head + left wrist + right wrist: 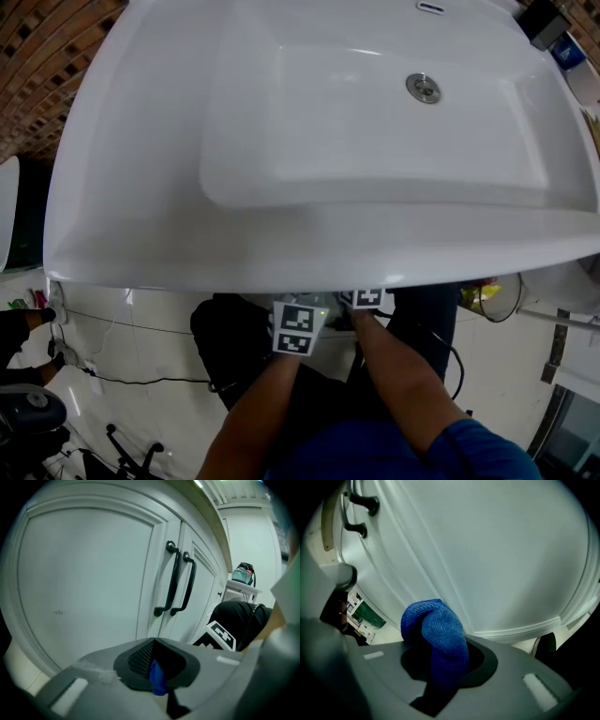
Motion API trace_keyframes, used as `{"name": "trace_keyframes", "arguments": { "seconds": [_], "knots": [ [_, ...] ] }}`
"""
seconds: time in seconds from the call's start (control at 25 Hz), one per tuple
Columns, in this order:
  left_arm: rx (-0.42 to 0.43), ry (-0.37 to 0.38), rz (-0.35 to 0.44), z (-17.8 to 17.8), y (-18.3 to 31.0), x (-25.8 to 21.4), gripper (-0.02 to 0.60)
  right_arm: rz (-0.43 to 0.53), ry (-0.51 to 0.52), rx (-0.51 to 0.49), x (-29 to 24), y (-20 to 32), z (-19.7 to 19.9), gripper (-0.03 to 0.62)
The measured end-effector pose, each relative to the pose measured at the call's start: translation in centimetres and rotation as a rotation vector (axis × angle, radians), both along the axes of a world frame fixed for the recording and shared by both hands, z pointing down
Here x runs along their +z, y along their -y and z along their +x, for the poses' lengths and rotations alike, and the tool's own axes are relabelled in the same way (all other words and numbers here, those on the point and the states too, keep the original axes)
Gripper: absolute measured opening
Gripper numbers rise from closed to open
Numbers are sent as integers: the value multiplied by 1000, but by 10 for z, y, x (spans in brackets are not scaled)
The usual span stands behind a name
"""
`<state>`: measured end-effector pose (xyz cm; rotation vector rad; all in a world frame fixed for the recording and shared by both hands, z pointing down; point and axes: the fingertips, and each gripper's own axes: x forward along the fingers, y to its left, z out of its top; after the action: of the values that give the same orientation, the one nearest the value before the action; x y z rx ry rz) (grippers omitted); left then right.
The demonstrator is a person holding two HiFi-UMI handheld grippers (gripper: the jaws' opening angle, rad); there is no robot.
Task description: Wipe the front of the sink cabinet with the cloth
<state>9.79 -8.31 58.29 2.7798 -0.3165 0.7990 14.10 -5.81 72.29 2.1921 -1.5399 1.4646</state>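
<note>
the right tongs pinch the bunched blue cloth just beside the cabinet door, under the sink; contact is unclear. the left tongs are pressed together on a small blue tip, seemingly cloth. no wiped streaks show, so most of the front likely remains.
</note>
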Motion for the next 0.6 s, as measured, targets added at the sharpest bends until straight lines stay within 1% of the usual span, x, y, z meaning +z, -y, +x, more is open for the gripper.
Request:
{"name": "trace_keyframes", "arguments": {
  "seconds": [0.24,0.36,0.44,0.52,0.6],
  "knots": [
    [21,14,-7,5,-2,4,0,-31,28,-12,2,-4,-11,80],
    [46,23,12,7,-9,5,1,-17,2,-13,-10,-13,-12,80],
    [68,19,39,11,-13,3,1,33,-60,-29,-36,-15,-8,80],
    [89,-1,73,17,-16,-5,1,115,-145,-50,-74,-15,-4,80],
    [108,-39,111,20,-22,-20,0,208,-243,-72,-117,-18,-2,80]
  ]
}}
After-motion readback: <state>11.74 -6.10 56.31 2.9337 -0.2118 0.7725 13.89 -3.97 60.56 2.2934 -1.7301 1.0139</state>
